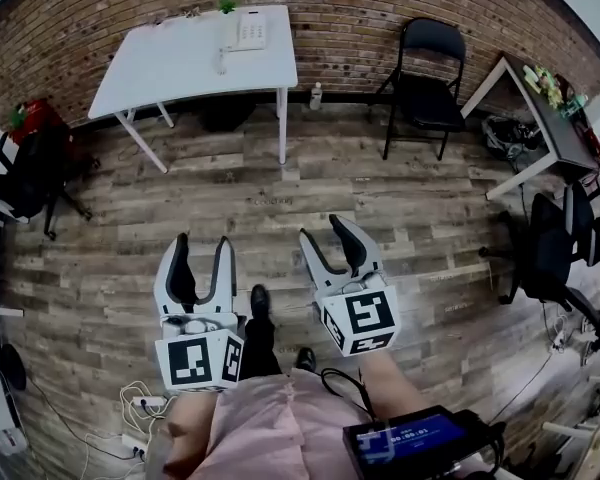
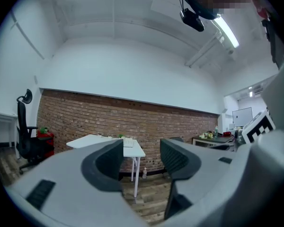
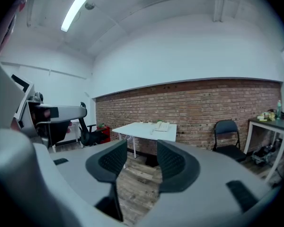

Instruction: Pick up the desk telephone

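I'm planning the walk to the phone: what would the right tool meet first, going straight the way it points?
Probably the brown wooden plank floor, short of the white rectangular table: the open, empty right tool tilts slightly down and nothing stands nearer, though depth is unclear.

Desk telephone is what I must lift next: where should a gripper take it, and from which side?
The desk telephone lies flat near the back edge of the white table, brick wall right behind. Probably come from the open front edge and close on its two long sides. Finer detail is too small to see.
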Motion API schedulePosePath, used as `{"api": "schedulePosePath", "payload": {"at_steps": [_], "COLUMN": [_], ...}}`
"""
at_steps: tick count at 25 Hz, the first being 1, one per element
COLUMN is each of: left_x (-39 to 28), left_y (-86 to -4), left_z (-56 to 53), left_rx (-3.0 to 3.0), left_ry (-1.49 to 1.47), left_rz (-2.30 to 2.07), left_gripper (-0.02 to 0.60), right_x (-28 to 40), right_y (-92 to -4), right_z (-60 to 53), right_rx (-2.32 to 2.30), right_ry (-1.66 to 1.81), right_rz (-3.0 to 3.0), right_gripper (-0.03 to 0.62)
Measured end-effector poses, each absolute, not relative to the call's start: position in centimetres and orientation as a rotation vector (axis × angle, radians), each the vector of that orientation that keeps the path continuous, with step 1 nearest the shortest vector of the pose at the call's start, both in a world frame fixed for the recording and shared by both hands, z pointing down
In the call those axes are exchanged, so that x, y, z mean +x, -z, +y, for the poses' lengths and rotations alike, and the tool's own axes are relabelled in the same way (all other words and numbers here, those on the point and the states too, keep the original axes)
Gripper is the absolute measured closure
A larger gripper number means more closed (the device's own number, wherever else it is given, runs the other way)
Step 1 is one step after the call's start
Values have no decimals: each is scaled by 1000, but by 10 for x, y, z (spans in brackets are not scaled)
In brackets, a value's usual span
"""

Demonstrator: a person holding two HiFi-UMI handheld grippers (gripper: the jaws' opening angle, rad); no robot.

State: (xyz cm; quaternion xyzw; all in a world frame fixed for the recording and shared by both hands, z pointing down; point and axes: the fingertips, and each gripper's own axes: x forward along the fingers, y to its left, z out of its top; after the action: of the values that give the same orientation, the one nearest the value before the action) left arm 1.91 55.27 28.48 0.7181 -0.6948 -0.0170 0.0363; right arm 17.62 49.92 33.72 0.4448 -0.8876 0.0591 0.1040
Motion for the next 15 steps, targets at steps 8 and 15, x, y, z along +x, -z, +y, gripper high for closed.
{"api": "schedulePosePath", "payload": {"at_steps": [8,15], "left_x": [-53,-94], "left_y": [-283,-271], "left_z": [451,388], "left_rx": [2232,2271], "left_ry": [67,88], "left_rz": [-2135,-2127], "left_gripper": [344,344], "right_x": [106,73], "right_y": [-339,-324], "right_z": [401,340], "right_rx": [1309,1366], "right_ry": [-137,-95], "right_rz": [-2593,-2581], "right_gripper": [398,401]}}
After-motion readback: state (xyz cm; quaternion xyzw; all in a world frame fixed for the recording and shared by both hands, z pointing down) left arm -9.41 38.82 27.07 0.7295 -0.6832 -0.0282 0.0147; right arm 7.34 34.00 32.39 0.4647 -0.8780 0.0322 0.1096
